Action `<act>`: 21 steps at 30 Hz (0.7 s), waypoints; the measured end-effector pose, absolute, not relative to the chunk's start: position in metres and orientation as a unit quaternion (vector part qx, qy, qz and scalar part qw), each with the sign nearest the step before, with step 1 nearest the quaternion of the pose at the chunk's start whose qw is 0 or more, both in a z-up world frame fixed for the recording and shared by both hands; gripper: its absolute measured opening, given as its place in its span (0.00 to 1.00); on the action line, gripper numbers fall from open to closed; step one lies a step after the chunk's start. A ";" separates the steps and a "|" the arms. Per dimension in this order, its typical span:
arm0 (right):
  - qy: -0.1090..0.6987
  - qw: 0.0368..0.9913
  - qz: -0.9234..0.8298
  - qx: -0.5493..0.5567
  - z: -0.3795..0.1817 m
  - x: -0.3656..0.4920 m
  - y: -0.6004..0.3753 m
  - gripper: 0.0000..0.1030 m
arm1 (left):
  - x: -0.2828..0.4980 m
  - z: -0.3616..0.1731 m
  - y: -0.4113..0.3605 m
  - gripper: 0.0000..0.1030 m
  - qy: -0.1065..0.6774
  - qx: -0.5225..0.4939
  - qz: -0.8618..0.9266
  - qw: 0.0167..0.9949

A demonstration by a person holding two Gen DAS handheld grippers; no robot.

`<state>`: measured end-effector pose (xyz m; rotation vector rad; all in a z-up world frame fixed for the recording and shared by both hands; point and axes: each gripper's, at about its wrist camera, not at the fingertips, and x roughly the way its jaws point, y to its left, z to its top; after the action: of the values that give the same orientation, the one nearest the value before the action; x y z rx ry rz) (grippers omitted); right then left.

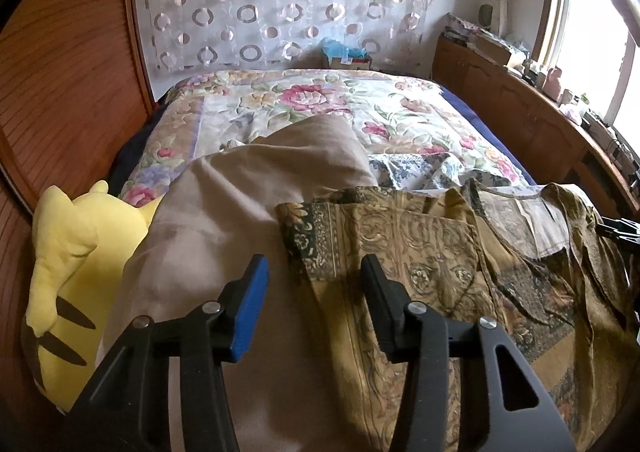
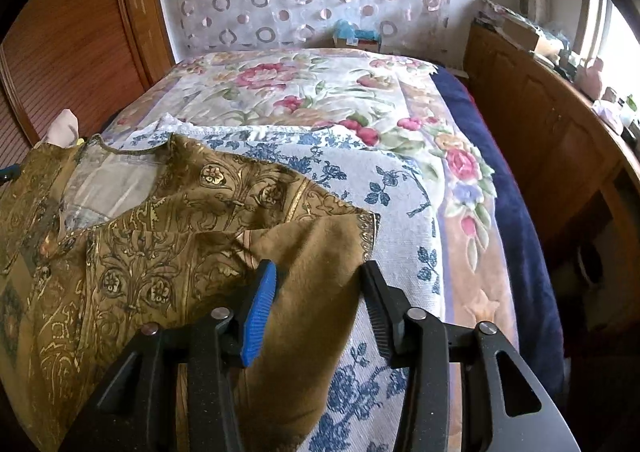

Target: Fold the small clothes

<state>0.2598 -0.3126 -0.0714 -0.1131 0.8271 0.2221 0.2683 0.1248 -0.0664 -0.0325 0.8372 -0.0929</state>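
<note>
Presently we find the olive-gold patterned garment [image 1: 420, 260] spread across the near part of the bed, its long axis running side to side between our two claws, neckline turned away from us.

Left gripper [image 1: 314, 308]: jaws stand partly apart, nothing pinched between them. The garment's left edge passes just beneath and slightly right of the gap; the black finger [image 1: 380, 304] overlies the printed cloth, while the blue pad [image 1: 250, 312] overlies the plain beige sheet [image 1: 224, 212]. We cannot tell whether either tip touches fabric. A yellow plush toy [image 1: 68, 272] lies well off to this claw's left.

Right gripper [image 2: 318, 312]: jaws likewise partly apart, gripping nothing. The garment's right sleeve [image 2: 312, 252] lies directly ahead of and under the gap, its cuff edge just beyond the tips; the body extends away to this claw's left. To its right is only the blue-and-white floral cloth [image 2: 400, 188] on the bedspread [image 2: 320, 92].

Judgement: each claw is stationed at its own end of the garment, the right being better centred on cloth. The coming fold turns on drawing a side inward across that axis; the left claw would need to shift slightly rightward for full purchase.
</note>
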 end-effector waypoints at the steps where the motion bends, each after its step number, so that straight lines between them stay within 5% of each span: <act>1: 0.400 0.908 0.108 -0.055 -0.072 0.260 -0.311 0.49 | 0.270 -0.067 0.126 0.48 0.408 -0.016 -0.045 0.912; 21: 0.390 0.912 0.111 -0.054 -0.081 0.256 -0.315 0.58 | 0.277 -0.077 0.123 0.48 0.426 -0.032 -0.058 0.902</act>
<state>0.2562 -0.3146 -0.0807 -0.1112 0.8039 0.2278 0.2773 0.1228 -0.0766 -0.0666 0.8804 -0.1204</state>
